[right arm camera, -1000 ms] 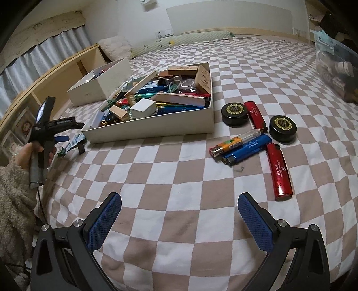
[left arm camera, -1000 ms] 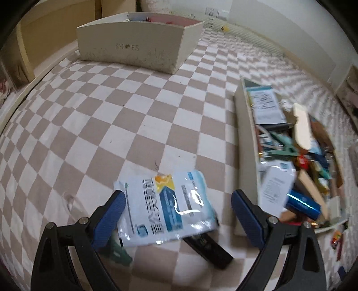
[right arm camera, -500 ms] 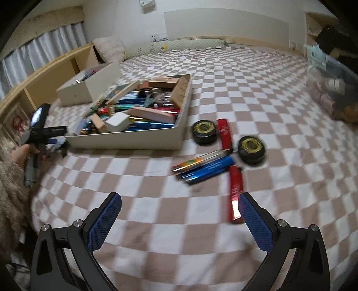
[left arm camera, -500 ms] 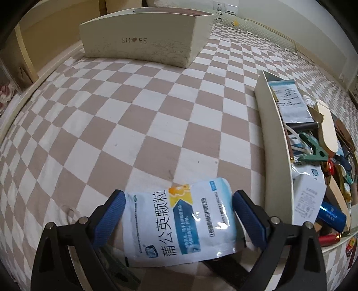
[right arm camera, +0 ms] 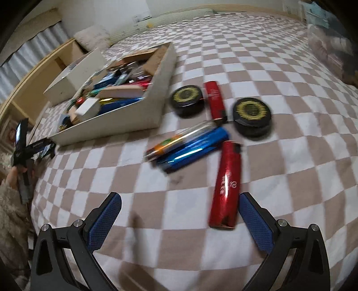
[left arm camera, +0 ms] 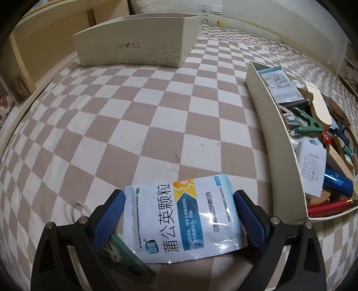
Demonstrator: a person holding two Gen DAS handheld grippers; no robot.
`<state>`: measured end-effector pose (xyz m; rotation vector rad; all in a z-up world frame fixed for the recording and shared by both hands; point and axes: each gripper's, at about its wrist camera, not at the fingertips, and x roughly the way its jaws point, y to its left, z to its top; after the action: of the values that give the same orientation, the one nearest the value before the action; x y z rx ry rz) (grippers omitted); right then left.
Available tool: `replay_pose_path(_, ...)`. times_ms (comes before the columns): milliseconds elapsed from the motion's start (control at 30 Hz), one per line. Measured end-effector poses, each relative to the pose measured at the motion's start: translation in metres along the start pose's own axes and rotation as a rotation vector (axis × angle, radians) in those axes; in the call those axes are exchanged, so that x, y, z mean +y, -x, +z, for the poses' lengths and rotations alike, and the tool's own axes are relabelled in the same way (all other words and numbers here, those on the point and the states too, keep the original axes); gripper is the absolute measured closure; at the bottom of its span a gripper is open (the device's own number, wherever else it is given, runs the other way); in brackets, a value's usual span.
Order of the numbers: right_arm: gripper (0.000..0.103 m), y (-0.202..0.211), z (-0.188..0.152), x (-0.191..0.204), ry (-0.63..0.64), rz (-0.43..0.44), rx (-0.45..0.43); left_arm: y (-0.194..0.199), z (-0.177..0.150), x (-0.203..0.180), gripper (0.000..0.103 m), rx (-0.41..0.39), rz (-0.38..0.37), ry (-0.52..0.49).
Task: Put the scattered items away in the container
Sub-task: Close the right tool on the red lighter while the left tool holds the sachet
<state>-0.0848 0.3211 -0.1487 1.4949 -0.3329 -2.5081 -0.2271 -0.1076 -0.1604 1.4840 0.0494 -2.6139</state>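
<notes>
Left gripper [left arm camera: 179, 212] spread wide, pads either side of sachet [left arm camera: 185, 217], which lies flat on bedspread [left arm camera: 134, 116] left of box [left arm camera: 279, 143]. Risk: pads skid off thin foil or snag green clip [left arm camera: 125, 253] beneath.

Right gripper [right arm camera: 180, 220] released, empty; red lighter [right arm camera: 226, 188] right of box, near right pad. Risk: off-centre closing rolls it away.

Checkered bedsheet [left arm camera: 138, 116], white wall [right arm camera: 179, 9], curtain [right arm camera: 33, 42]

The bed cover [left arm camera: 138, 125] is checked in beige and white. The sachet [left arm camera: 182, 220] is white with blue, yellow and black print. Both boxes are cream: one [left arm camera: 282, 143] beside it, another [left arm camera: 134, 47] farther off. Lighters: red [right arm camera: 226, 188], blue [right arm camera: 194, 150]. Two tins [right arm camera: 251, 116] are black with gold. The tongs' pads [right arm camera: 104, 220] are blue.
</notes>
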Motion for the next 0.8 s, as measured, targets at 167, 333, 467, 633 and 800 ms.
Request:
replay_pose_path(167, 0.0, 0.003, -0.006, 0.034, 0.074, 0.178, 0.021, -0.003, 0.004, 0.0, 0.006, 0.003, 0.015, -0.028)
replay_pose_path(333, 0.0, 0.019, 0.006, 0.021, 0.106, 0.088, -0.075, -0.001, 0.001, -0.001, 0.008, -0.011, 0.009, -0.04)
replay_pose_path(467, 0.0, 0.009, 0.025, -0.001, 0.209, 0.029, -0.076, 0.004, -0.002, -0.003, 0.013, -0.013, -0.014, -0.057)
replay_pose_path(633, 0.0, -0.015, 0.036, -0.014, 0.335, 0.029, 0.015, 0.01, -0.008, -0.009, 0.017, -0.014, -0.037, -0.081)
replay_pose_path(800, 0.0, -0.025, 0.021, -0.005, 0.474, -0.038, 0.054, 0.016, -0.011, -0.01, 0.019, -0.013, -0.062, -0.105)
